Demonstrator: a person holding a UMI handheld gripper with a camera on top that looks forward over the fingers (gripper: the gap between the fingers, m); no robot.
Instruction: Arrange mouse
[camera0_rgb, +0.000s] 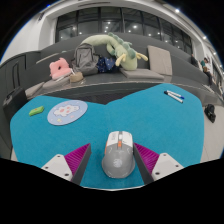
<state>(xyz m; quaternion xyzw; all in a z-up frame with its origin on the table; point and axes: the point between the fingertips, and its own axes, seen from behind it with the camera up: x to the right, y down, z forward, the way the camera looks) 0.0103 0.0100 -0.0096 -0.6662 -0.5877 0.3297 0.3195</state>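
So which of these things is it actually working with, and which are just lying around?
Part of the job:
- grey mouse, sitting between the gripper fingers
- teal mat it rests on

Just lying about:
- round white disc on the mat
- small green item beside the disc
- pen-like object
- green plush toy and pink item beyond the table

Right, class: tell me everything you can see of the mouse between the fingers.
The mouse is pale grey, smooth and plastic-looking, with a scroll wheel near its far end. It lies flat on the teal mat, pointing away from the camera, between the open fingers of the gripper, with a small gap at each side.
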